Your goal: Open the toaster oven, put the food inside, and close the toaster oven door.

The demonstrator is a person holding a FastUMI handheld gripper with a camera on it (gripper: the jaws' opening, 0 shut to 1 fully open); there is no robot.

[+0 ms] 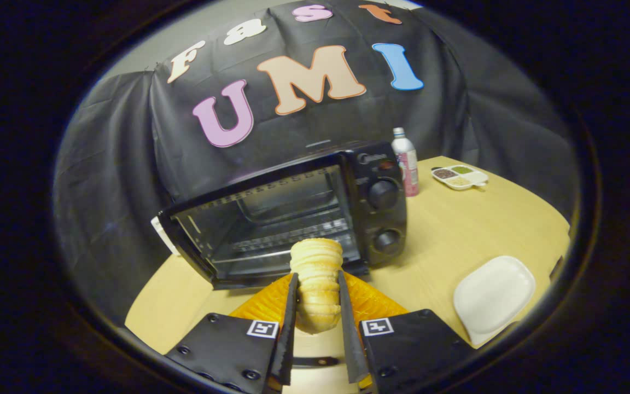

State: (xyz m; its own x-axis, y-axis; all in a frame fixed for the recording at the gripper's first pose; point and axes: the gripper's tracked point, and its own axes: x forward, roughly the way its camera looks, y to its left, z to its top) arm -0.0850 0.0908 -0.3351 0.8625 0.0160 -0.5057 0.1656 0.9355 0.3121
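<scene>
Fingers (318,287): mine, clamped on the bread roll (316,273) from both sides.
Toaster oven (293,213): door open, just beyond the roll.

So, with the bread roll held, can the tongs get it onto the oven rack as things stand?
Probably yes. The tongs are shut on the bread roll, the toaster oven door is down just ahead, and nothing stands between them and the rack.

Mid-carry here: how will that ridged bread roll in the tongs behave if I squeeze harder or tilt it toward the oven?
The bread roll looks soft and layered, so a harder squeeze would probably dent it. It seems light, held upright between both fingers of the tongs. Its top stands well above them, so it may pivot when tilted toward the open toaster oven.
</scene>
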